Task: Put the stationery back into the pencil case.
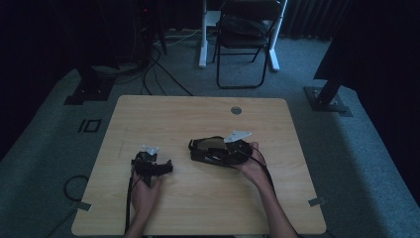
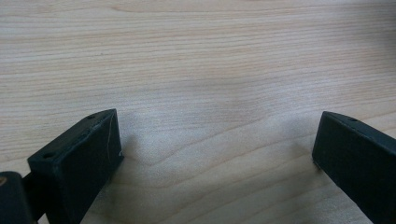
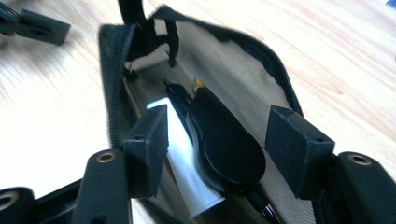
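Jaws of the right gripper stand spread over the open pouch; left gripper, at 9 o'clock, is spread too. Soft fabric will sag, so gripping its stiffer zip edge seems best.

Your high view is really dim, and the floor around the table goes near black. Both gripper views are bright, with blown-out wood left of the slightly blurry pouch.
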